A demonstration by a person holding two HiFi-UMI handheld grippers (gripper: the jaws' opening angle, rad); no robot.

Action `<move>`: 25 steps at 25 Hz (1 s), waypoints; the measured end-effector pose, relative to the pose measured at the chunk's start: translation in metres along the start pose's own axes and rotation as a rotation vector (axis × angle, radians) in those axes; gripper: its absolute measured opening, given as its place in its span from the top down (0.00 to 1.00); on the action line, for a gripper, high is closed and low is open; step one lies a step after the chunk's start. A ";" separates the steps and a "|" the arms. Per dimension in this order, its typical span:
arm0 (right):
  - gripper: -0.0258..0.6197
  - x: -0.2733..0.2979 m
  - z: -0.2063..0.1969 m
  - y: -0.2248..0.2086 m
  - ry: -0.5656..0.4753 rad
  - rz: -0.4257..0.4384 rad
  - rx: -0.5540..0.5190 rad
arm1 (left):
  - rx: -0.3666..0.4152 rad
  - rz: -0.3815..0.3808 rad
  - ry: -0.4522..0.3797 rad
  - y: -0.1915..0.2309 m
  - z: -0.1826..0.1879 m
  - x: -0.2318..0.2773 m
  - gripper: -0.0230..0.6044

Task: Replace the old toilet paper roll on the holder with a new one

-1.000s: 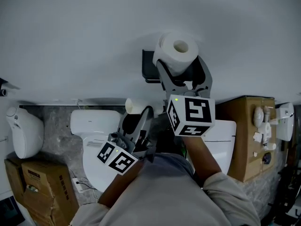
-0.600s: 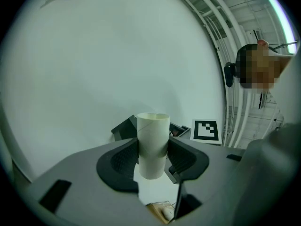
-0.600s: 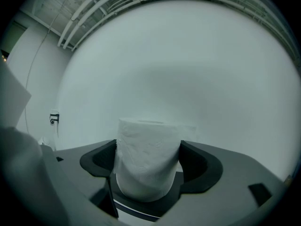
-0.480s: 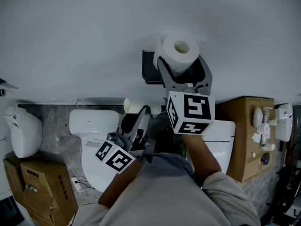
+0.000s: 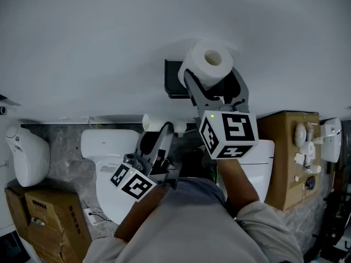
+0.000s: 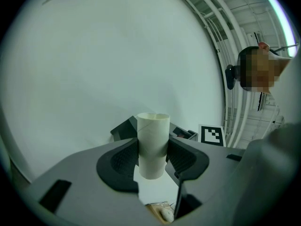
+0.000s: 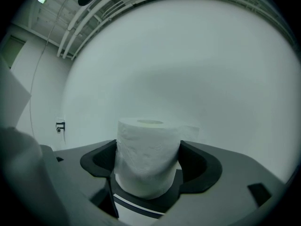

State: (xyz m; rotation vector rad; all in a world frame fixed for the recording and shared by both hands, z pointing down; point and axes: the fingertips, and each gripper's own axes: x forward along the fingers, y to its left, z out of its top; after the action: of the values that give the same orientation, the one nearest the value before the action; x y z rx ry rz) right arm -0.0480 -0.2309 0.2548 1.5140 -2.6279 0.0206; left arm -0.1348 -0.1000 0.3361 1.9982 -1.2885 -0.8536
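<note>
My right gripper (image 5: 211, 74) is shut on a full white toilet paper roll (image 5: 209, 62). It holds the roll up against the wall, right beside the black holder (image 5: 173, 82). In the right gripper view the roll (image 7: 148, 154) stands upright between the pads, the gripper (image 7: 148, 166) clamping its sides. Lower left, my left gripper (image 5: 162, 131) is shut on the empty cardboard tube (image 5: 153, 121). In the left gripper view the tube (image 6: 153, 142) stands upright, pinched in the gripper (image 6: 153, 157). The roll hides the holder's right part.
Below is a white toilet (image 5: 107, 147) against the wall. A cardboard box (image 5: 46, 215) and a white fixture (image 5: 27, 155) stand at the left. Another cardboard box (image 5: 285, 158) with white fittings on it stands at the right.
The left gripper with the tube has drifted slightly to the left. The right gripper still holds the roll at the holder, hardly moved.
</note>
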 end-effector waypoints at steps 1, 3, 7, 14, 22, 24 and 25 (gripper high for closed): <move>0.33 -0.002 0.001 -0.001 -0.005 0.003 0.008 | -0.001 -0.002 0.001 -0.001 0.000 0.000 0.66; 0.33 -0.007 0.002 -0.002 -0.015 0.009 0.020 | -0.003 -0.006 0.003 -0.002 -0.001 0.000 0.66; 0.33 -0.016 0.006 -0.003 -0.038 0.019 0.047 | -0.003 -0.014 -0.008 -0.004 0.000 0.001 0.66; 0.34 -0.037 0.016 -0.013 -0.095 0.037 0.155 | -0.013 -0.029 0.021 -0.008 -0.010 0.004 0.66; 0.34 -0.059 0.019 -0.040 -0.148 0.039 0.330 | -0.019 -0.055 0.060 -0.018 -0.023 0.012 0.66; 0.34 -0.064 0.019 -0.049 -0.163 0.037 0.379 | -0.020 -0.063 0.073 -0.020 -0.028 0.015 0.66; 0.34 -0.067 0.018 -0.053 -0.169 0.034 0.404 | -0.021 -0.067 0.079 -0.022 -0.030 0.017 0.66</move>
State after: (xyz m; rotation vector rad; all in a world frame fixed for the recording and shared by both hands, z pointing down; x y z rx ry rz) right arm 0.0298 -0.2016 0.2276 1.6457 -2.9154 0.4737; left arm -0.0946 -0.1036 0.3345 2.0482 -1.1697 -0.8073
